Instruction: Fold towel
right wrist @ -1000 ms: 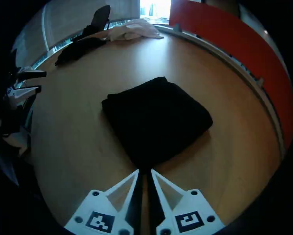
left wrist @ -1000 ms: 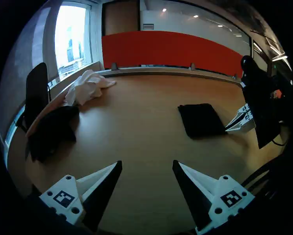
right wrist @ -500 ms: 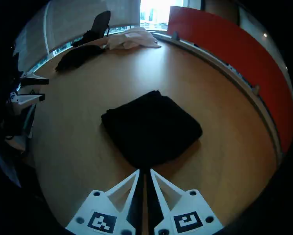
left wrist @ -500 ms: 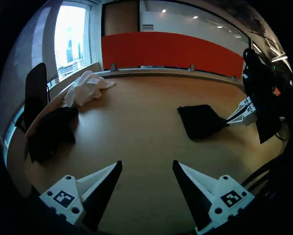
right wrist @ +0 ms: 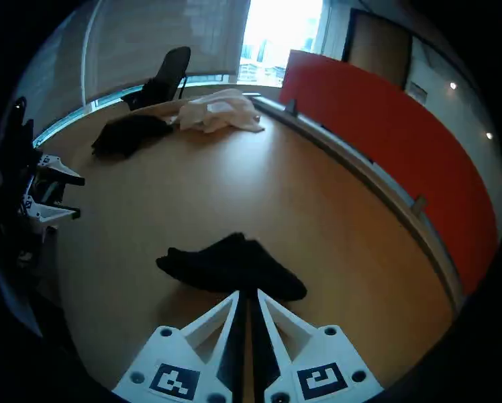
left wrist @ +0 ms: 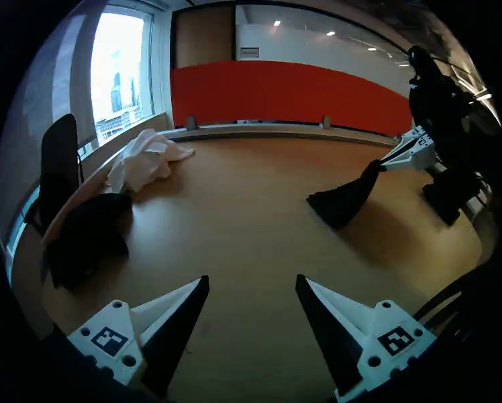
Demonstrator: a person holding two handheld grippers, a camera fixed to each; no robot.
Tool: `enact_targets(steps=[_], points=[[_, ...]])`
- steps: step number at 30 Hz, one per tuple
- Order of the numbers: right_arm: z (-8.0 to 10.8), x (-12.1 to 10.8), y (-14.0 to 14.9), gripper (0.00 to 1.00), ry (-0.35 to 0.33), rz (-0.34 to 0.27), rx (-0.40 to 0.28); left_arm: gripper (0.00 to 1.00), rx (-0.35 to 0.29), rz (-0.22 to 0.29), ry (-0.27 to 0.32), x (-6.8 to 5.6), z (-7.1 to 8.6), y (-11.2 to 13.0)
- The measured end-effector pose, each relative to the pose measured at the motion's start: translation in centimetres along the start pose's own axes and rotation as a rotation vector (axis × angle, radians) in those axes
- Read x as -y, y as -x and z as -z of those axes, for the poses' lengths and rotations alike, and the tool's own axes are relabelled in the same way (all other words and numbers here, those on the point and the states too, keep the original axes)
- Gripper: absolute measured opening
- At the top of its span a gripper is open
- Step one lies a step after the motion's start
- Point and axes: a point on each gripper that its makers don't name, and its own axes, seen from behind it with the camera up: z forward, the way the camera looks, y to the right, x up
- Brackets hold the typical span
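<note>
At the left edge of the surface [left wrist: 237,201], a dark cloth [left wrist: 86,232] and a pale cloth [left wrist: 143,156] lie bunched, well apart from the work. I judge they are set aside there so the middle is free for folding.

The left hand-held gripper [left wrist: 251,316] hovers low over bare wood. Its fingers are spread wide with nothing between them, probably so it is ready to take another corner.

More to the right, the black towel [left wrist: 341,200] hangs as a slanted drape, with one end up in the air and the lower part resting on the surface. The right hand-held gripper [left wrist: 400,156] holds that upper end. In the right gripper view its two fingers are pressed together on the fabric just ahead of them. Such a one-edge hold seems meant to carry the cloth over, or to open it for a fold.

The right hand-held gripper is above the surface and tilted down along the towel. The left hand-held gripper points almost level across the surface.
</note>
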Motion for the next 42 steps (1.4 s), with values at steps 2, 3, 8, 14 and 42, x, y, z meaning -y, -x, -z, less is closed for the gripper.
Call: enact_targets(steps=[2,3,8,14,42], points=[[0.4,-0.6,-1.2,0.04,0.011,0.012,-0.019,0.96,-0.005,0.0,0.002,0.1,-0.1,-0.3],[0.7,-0.9,-1.7,0.04,0.017,0.016,-0.028,0.96,-0.007,-0.001,0.003,0.1,-0.1,-0.5],[1.9,-2.3,-3.8,0.04,0.04,0.023,-0.065,0.96,-0.017,-0.006,0.009,0.1,-0.2,-1.1],[3.6,-4.1,-5.0,0.04,0.075,0.024,-0.087,0.96,-0.027,-0.016,0.017,0.1,-0.3,-1.8],[10.7,-13.8,1.1,0.04,0.191,-0.059,-0.026,0.96,-0.027,-0.046,0.048,-1.5,-1.2,-3.4]])
